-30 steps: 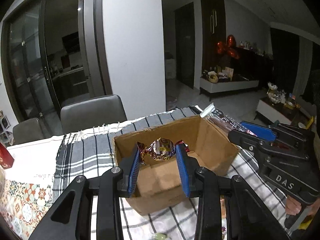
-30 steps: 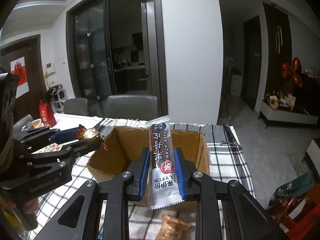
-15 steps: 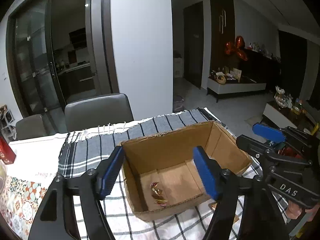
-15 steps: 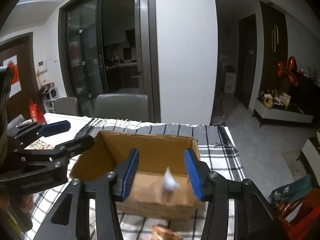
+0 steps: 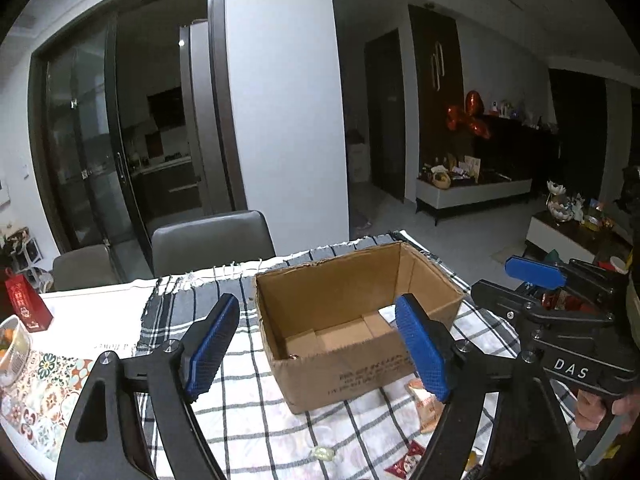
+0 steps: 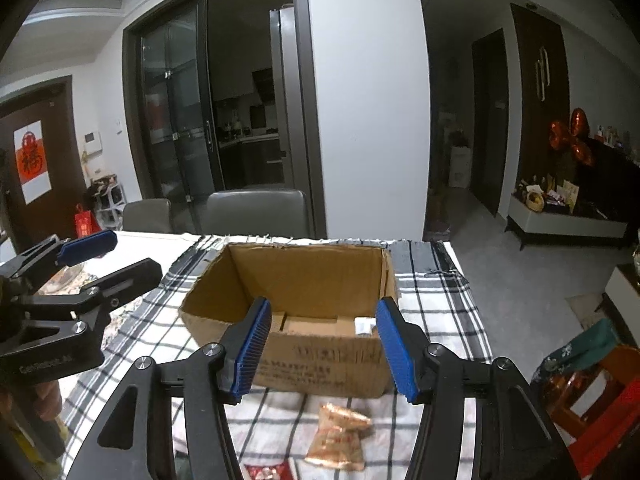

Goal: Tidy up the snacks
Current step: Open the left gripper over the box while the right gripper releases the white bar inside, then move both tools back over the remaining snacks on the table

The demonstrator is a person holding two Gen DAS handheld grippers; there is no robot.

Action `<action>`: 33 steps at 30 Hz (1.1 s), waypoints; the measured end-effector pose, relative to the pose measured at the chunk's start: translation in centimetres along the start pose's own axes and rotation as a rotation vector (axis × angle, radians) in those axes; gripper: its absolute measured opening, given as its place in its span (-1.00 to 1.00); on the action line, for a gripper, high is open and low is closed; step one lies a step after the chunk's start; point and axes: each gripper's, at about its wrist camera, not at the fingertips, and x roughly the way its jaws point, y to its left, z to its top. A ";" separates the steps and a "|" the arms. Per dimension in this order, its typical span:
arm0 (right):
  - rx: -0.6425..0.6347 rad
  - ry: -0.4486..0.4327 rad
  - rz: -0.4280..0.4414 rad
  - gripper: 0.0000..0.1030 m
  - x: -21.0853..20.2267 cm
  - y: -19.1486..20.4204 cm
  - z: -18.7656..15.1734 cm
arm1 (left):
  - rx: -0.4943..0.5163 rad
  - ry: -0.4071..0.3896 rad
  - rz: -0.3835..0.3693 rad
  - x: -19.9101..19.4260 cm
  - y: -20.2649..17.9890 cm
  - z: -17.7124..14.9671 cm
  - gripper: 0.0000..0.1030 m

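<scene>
An open cardboard box point(image 5: 352, 372) stands on the checked cloth. In the left wrist view my left gripper point(image 5: 316, 346) hangs in front of it. Its jaws are opening, with nothing between the blue pads. My right gripper point(image 6: 323, 350) hovers before the box's front wall point(image 6: 320, 364), jaws also opening and empty. A white snack bar point(image 6: 364, 326) lies inside the box at the right. On the cloth near the box lie an orange packet point(image 6: 340, 436), a red packet point(image 6: 268, 472) and a small green candy point(image 5: 322, 453). Each gripper shows in the other's view, left point(image 6: 116, 260) and right point(image 5: 508, 280).
Two grey chairs point(image 5: 212, 240) stand behind the table. A red gift bag point(image 5: 26, 306) and a bowl point(image 5: 12, 344) sit at the far left on a patterned mat. The table's right edge point(image 6: 460, 272) drops to the floor, where a red stool point(image 6: 608, 396) stands.
The left gripper let go of the foil-wrapped candy and the right let go of the white bar. Both snacks dropped into the box. Both grippers opened wide and drew back.
</scene>
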 end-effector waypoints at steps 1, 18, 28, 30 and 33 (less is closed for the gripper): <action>-0.001 -0.006 -0.002 0.08 -0.5 0.1 -0.1 | -0.004 -0.003 -0.002 -0.4 0.0 -0.2 0.56; -0.043 -0.055 0.008 0.08 -5.9 2.9 -5.3 | -0.046 0.029 0.055 -6.1 -0.1 -7.3 0.56; -0.079 0.011 0.073 0.08 -6.8 4.4 -9.7 | -0.028 0.135 0.064 -7.8 -0.8 -12.7 0.56; -0.081 0.030 0.080 0.08 -6.9 4.5 -10.6 | -0.032 0.161 0.053 -7.8 -1.1 -13.6 0.56; -0.081 0.054 0.072 0.08 -7.1 4.4 -11.9 | -0.026 0.184 0.031 -7.7 -1.7 -14.9 0.55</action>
